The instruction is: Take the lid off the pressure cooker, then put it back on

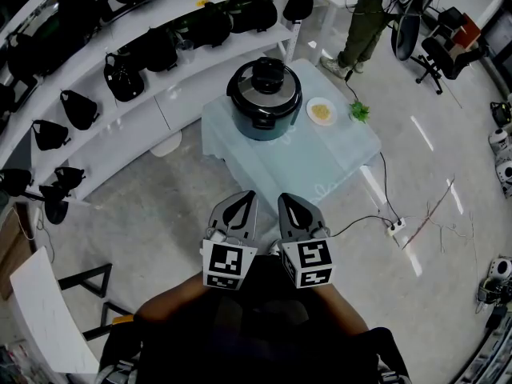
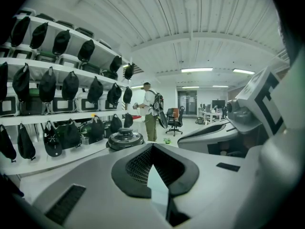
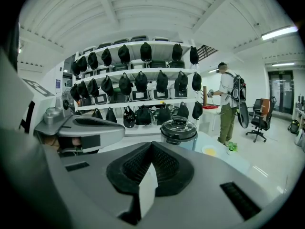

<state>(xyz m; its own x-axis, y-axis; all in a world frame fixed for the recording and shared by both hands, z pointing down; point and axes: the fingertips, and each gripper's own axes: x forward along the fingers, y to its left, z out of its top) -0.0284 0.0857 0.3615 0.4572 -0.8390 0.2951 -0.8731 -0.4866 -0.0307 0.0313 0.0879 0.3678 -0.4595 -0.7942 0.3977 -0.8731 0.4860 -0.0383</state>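
Sitting closed on the cooker [image 1: 264, 102], the lid [image 1: 266, 78] has its black knob on top. The cooker stands on a table [image 1: 320, 170] with a pale blue cover, toward that table's far left part. Its front panel is too small to read. The cube on each gripper bears black-and-white square markers, and these are the plainest print in view.

The left gripper [image 1: 242, 199] and the right gripper [image 1: 290, 201] are held side by side on the near side of the cooker. Both are well apart from it, off the table's near edge and over the floor. Both point toward the cooker and tip slightly downward, the left just beside the right, and the arms are drawn in close to the body.

In the left gripper view the jaws meet at their tips with nothing between them, and the lid shows beyond them to the left. In the right gripper view the jaws are likewise pressed together and empty, with the cooker beyond them to the right.

Right of the cooker on the table lie a plate [image 1: 321, 111] of something yellow and a small plant [image 1: 360, 112]. Left of the cooker and behind it run white shelves [image 1: 160, 102] hung with black bags. A person [image 1: 364, 22] stands beyond the cooker to the right.
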